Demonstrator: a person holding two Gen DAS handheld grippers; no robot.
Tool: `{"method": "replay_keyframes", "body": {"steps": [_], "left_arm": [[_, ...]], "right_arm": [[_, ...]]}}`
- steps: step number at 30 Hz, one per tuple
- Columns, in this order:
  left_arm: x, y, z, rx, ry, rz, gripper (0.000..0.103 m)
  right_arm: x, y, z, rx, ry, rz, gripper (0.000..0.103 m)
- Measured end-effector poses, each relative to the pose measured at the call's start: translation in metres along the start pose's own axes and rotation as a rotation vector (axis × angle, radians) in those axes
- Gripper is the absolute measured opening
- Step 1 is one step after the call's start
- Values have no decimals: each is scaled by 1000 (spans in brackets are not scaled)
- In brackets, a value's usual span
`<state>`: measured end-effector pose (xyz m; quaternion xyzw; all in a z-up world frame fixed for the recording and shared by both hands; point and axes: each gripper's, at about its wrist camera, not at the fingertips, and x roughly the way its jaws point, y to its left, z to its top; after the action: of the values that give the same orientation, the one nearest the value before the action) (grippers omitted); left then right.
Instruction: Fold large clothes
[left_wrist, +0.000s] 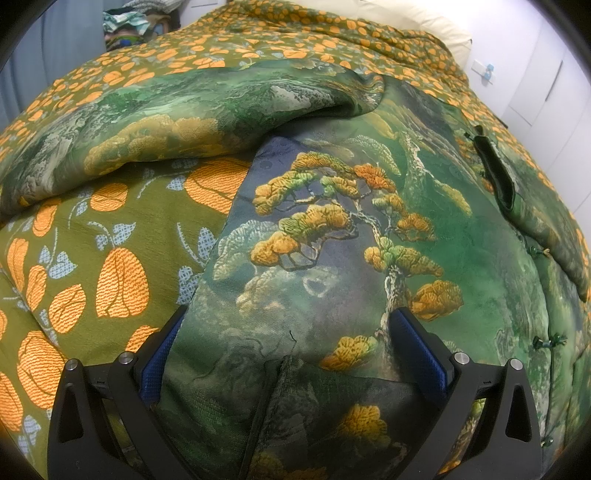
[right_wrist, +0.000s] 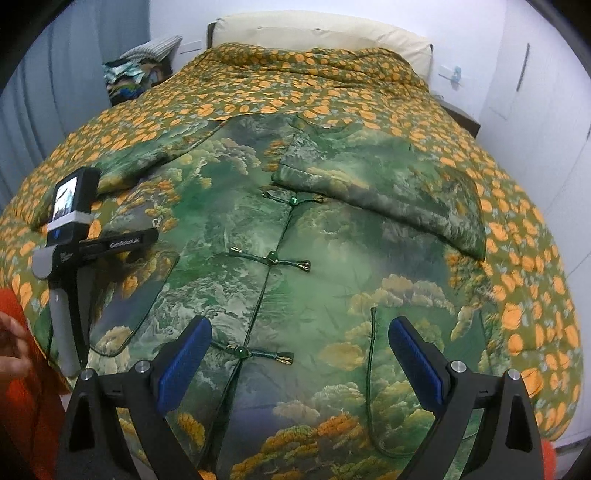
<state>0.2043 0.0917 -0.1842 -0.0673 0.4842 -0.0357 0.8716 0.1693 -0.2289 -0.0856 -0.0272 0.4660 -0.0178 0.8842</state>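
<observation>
A large green jacket (right_wrist: 295, 229) with a pine-and-cloud print lies front up on the bed, closed by knot buttons (right_wrist: 272, 256) down its middle. One sleeve (right_wrist: 388, 184) is folded across the chest. The other sleeve (left_wrist: 177, 122) lies out to the side. My left gripper (left_wrist: 290, 314) is open at the jacket's side hem (left_wrist: 280, 280), and the cloth spreads between its blue pads (left_wrist: 417, 347), covering part of the left one. My right gripper (right_wrist: 299, 325) is open just above the lower front, straddling the lowest button (right_wrist: 242, 351). Neither holds anything.
An olive bedspread (right_wrist: 517, 229) with orange fruit covers the whole bed. A cream headboard (right_wrist: 325, 31) stands at the far end, a pile of clothes (right_wrist: 136, 74) at the back left and white cupboards (right_wrist: 546, 110) on the right. A hand and orange sleeve (right_wrist: 14, 354) are at the left edge.
</observation>
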Motion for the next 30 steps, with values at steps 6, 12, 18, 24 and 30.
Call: {"method": "replay_keyframes", "body": {"steps": [6, 12, 18, 24, 30], "left_arm": [[0, 0, 0, 0, 0, 0, 103], [-2, 0, -1, -2, -7, -2, 103], [1, 0, 0, -9, 1, -2, 103], [-19, 4, 8, -15, 157, -16, 102], [-110, -9, 20, 50, -127, 172, 102]], "right_arm": [[1, -8, -4, 48, 0, 14, 96], [6, -14, -10, 73, 17, 16, 96], [2, -13, -13, 65, 4, 14, 96], [0, -11, -15, 58, 4, 13, 96], [-5, -9, -15, 52, -20, 6, 96]]}}
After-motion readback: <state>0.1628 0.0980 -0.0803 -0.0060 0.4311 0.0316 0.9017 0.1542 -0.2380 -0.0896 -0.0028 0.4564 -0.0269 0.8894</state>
